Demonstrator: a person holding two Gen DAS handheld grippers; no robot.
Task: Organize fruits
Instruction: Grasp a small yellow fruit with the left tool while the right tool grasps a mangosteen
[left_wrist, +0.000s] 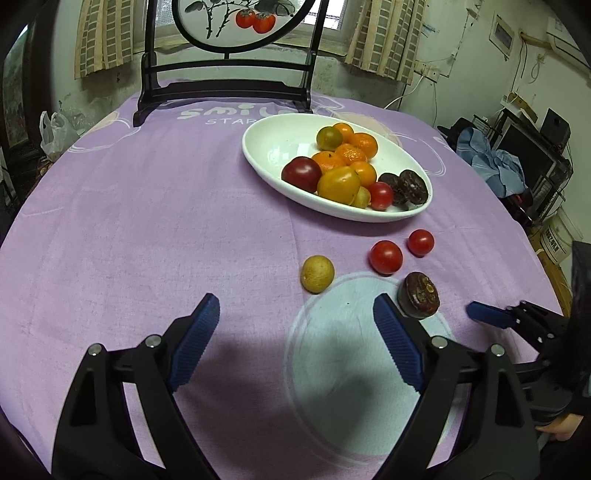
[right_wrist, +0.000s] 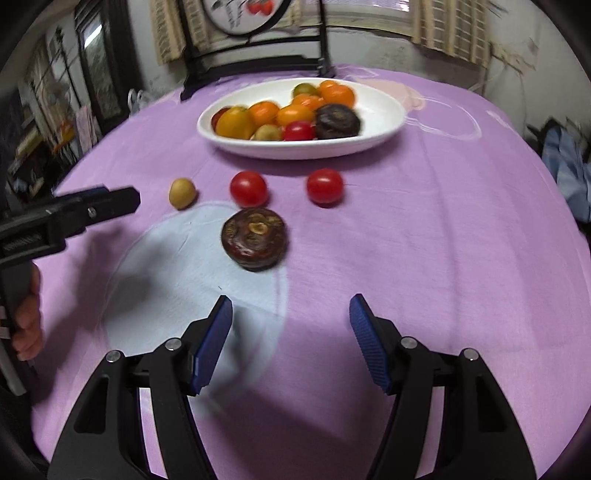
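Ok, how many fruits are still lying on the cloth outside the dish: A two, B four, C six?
B: a yellow fruit, two tomatoes and a dark brown fruit lie on the cloth, short of the dish.

Left gripper hung wide open over the purple tablecloth, four loose fruits lying before a white dish.
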